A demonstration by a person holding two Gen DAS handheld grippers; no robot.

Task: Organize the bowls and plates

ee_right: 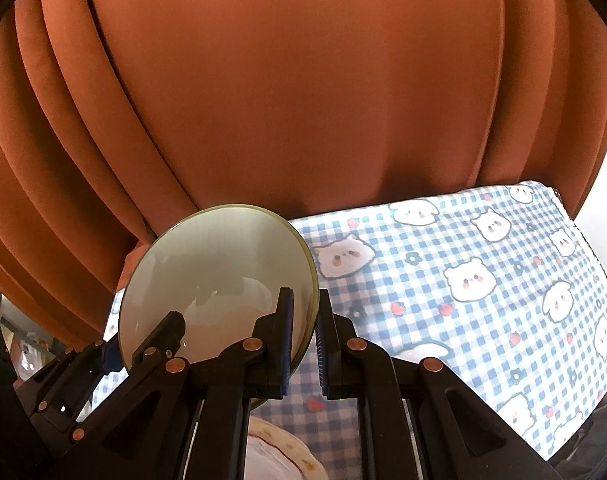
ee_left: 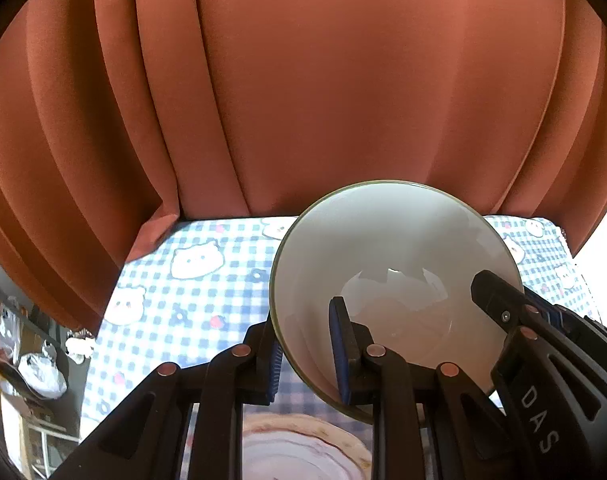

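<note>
Bowl [ee_left: 383, 264], empty, its rim clamped by left gripper [ee_left: 307, 344] and right gripper [ee_right: 303, 344] alike.

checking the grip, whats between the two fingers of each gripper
Both pinch the white bowl by its wall: the left gripper on its left rim in the left wrist view, the right gripper on its right rim in the right wrist view.

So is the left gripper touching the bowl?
Touching. The left wrist view shows the left gripper pinching the bowl rim, one finger inside, one outside.
</note>
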